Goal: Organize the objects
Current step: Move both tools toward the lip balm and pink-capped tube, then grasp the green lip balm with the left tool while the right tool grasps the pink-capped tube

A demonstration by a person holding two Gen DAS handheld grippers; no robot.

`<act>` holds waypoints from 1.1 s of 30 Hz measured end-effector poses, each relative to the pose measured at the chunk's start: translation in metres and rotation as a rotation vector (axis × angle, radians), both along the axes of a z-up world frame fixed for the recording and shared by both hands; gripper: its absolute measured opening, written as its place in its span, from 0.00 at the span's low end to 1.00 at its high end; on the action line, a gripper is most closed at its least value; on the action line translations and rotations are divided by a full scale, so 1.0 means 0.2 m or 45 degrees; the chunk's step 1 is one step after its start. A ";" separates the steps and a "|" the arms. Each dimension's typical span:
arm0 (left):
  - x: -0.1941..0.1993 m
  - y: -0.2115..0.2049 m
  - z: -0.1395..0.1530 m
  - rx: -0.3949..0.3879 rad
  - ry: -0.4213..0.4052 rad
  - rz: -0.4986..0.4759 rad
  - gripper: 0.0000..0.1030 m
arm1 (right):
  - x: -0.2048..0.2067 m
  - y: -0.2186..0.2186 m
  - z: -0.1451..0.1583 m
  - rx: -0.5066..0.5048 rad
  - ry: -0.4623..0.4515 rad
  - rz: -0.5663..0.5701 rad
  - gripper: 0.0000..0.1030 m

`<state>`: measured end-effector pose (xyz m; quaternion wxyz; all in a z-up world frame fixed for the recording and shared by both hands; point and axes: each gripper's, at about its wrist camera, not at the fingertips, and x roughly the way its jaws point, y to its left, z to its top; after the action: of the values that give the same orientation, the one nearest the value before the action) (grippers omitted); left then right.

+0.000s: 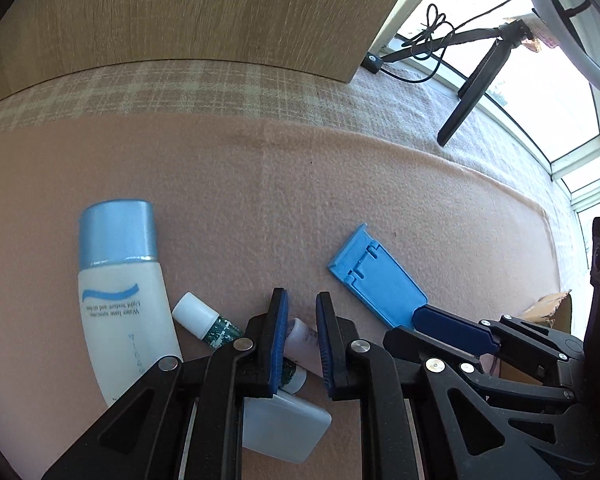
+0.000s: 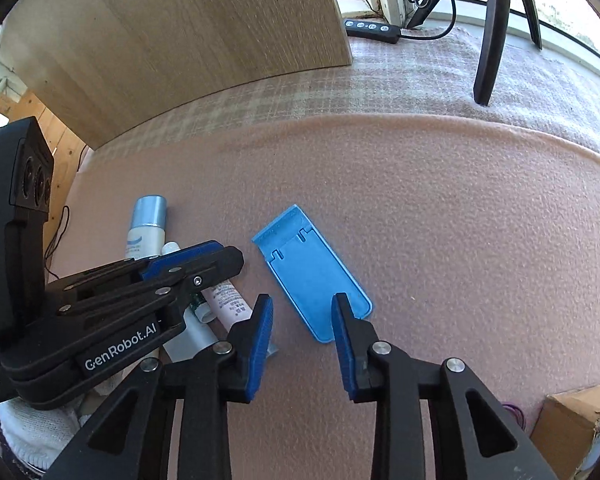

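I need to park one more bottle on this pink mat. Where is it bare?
Bare mat runs from the blue phone stand out to the right and back toward the wooden board. Crowded: the left, where the blue-capped lotion bottle, small tubes and both grippers cluster.

A flat blue phone stand [image 2: 312, 276] lies folded on the pink cloth; a white lotion bottle [image 1: 118, 280] with a blue cap lies beside a small white-capped vial [image 1: 206, 320], a pinkish tube [image 1: 302, 344] and a translucent white box [image 1: 286, 426], all clustered together.
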<state>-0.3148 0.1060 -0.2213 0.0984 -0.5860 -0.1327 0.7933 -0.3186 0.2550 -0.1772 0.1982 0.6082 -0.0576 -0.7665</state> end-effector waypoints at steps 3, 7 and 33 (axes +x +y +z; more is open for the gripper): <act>0.13 0.00 0.00 0.033 -0.001 0.006 0.15 | 0.08 0.02 -0.01 -0.020 -0.032 0.007 0.27; 0.36 -0.02 -0.01 0.093 0.014 0.006 0.12 | 0.22 0.03 -0.03 0.014 -0.023 0.032 0.26; 0.61 -0.23 0.19 0.037 0.145 0.032 0.33 | 0.55 -0.22 0.06 -0.005 0.058 0.206 0.27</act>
<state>-0.1919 0.0592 -0.1835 0.1043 -0.5366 -0.1457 0.8246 -0.2085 0.2115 -0.1654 0.2620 0.5928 -0.0052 -0.7615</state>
